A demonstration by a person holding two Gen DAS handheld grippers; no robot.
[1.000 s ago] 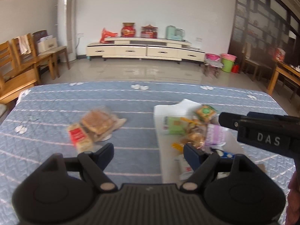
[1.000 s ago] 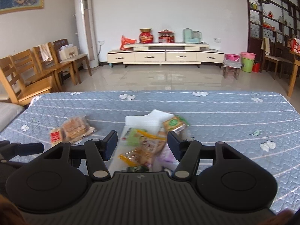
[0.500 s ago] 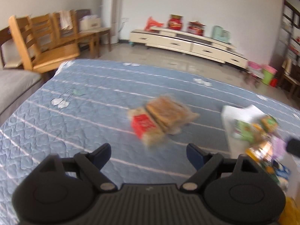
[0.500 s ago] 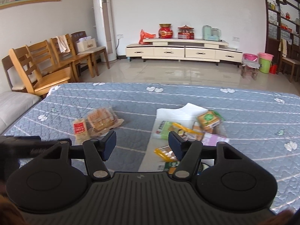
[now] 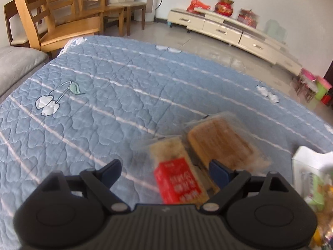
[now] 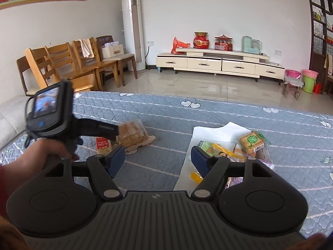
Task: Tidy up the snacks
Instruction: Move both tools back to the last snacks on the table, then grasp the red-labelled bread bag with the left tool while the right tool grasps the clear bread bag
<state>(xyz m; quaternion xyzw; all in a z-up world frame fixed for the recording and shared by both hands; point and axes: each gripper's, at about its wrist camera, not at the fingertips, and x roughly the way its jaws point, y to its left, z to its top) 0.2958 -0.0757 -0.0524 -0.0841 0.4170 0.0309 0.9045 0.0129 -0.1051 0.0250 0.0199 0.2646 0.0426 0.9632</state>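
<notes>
Red-labelled clear biscuit pack (image 5: 180, 179) w/ toast pack (image 5: 222, 143) lies loose on blue quilted bed (image 5: 93, 95). Left tool (image 5: 164, 171) spread, just widening, straddling it untouched; right tool (image 6: 158, 158) spread, empty, also widening. Most snacks on white paper (image 6: 210, 131), sorting barely begun

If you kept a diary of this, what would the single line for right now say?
step: reaching for snacks | left gripper: open, jaws just widened, over red-label packet, not gripping | right gripper: open, just widened, empty | white sheet: snack pile

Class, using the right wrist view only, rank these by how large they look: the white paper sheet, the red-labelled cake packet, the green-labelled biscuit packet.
1. White paper sheet, clearly largest.
2 and 3. Green-labelled biscuit packet and red-labelled cake packet look alike; the left claw's arm partly hides the cake packet, so no firm ranking.
</notes>
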